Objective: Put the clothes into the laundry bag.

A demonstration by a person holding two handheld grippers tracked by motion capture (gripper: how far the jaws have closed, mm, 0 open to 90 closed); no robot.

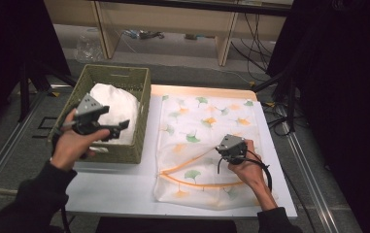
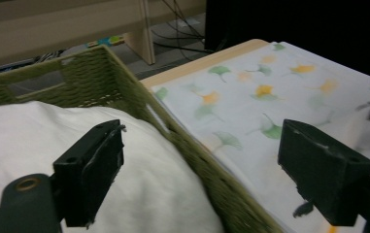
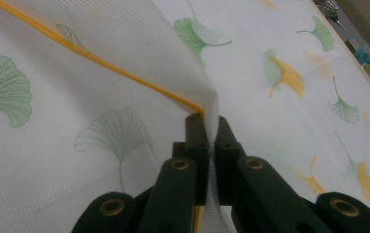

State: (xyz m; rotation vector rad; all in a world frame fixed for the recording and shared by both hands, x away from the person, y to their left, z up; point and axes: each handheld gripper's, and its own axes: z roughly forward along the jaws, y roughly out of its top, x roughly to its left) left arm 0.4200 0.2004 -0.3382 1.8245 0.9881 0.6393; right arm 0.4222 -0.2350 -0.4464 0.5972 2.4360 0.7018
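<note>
A white mesh bag [image 1: 207, 121] printed with green and orange ginkgo leaves lies flat on the table. My right gripper [image 1: 224, 154] is shut on a raised fold of it beside its orange trim [image 1: 192, 162]. In the right gripper view the jaws [image 3: 211, 131] pinch the mesh [image 3: 100, 145] just below the orange trim [image 3: 124, 75]. My left gripper [image 1: 118, 116] hangs open and holds nothing above a green woven basket [image 1: 119, 73] with a white pillow-like bundle [image 1: 117, 104] in it. In the left gripper view the wide-apart jaws [image 2: 207, 170] straddle the basket's rim [image 2: 85, 73], bundle [image 2: 37, 131] left, bag [image 2: 250, 107] right.
The white table [image 1: 114, 189] has bare room in front of the basket. The basket stands at the table's left edge. Beyond the table are a wooden shelf unit [image 1: 173, 19], cables on the floor and a clear plastic bag [image 1: 88, 46]. Dark curtains stand on both sides.
</note>
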